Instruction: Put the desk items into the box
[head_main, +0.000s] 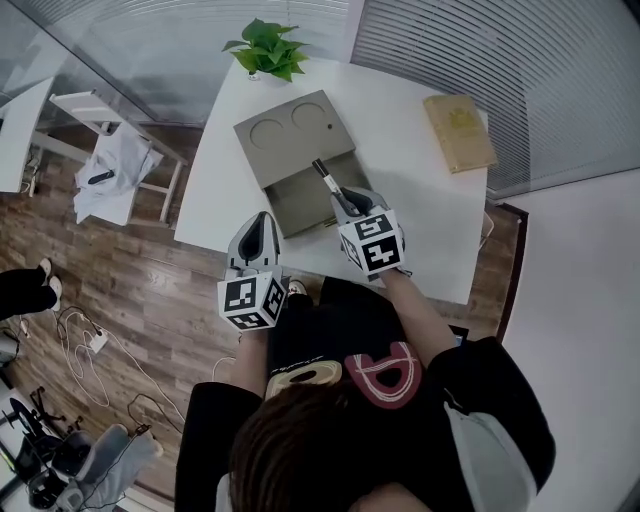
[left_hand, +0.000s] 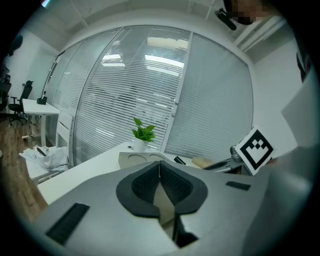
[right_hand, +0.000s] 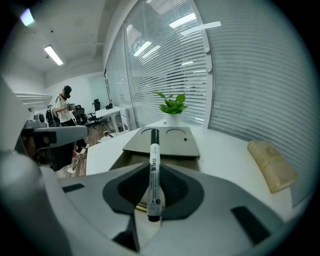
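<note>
Marker (right_hand: 154, 165), likely light, stiff and slick, is pinched by its rear half in the right claw (head_main: 347, 205), black end jutting ahead over the open box (head_main: 290, 140); a mid-barrel hold would probably pivot less. The left claw (left_hand: 159, 175) is closed on nothing.

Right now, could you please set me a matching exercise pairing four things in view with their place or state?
Things:
1. marker
2. potted plant
3. book
4. left claw

Place or state:
A. shut, with nothing in it
B. at the table's far edge, behind the box
C. gripped in the right claw
D. lying flat near the table's right edge

Pairs: 1-C, 2-B, 3-D, 4-A
</note>
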